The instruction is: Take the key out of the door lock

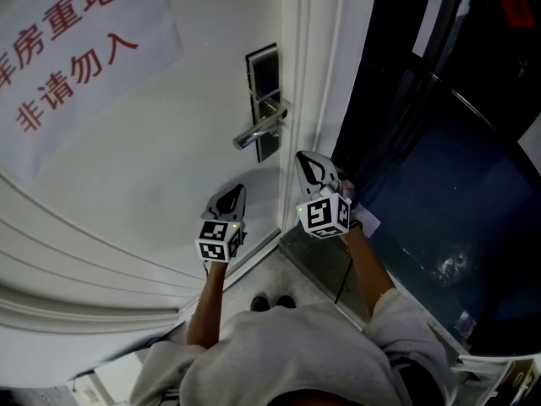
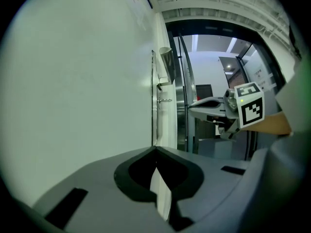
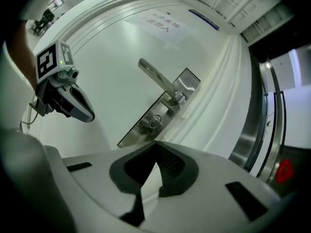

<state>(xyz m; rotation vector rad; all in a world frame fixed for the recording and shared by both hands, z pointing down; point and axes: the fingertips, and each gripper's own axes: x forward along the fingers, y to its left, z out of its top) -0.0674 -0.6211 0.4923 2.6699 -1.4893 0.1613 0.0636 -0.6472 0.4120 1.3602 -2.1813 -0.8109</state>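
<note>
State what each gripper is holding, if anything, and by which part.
Nothing is held: left gripper and right gripper are both shut and empty, clear of the door lock.

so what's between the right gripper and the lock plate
Nothing. In the right gripper view the right gripper points at the lock plate, and the stretch between them is bare.

Grey sweatshirt (image 1: 296, 353); grey left gripper (image 1: 235, 191) and right gripper (image 1: 304, 159) carry black-and-white marker cubes (image 1: 217, 240).

Soft, even light covers the white door (image 1: 127, 167); the doorway (image 1: 423, 142) beside it is dim. Both gripper views bend strongly at the edges, with black corners and soft foregrounds.
</note>
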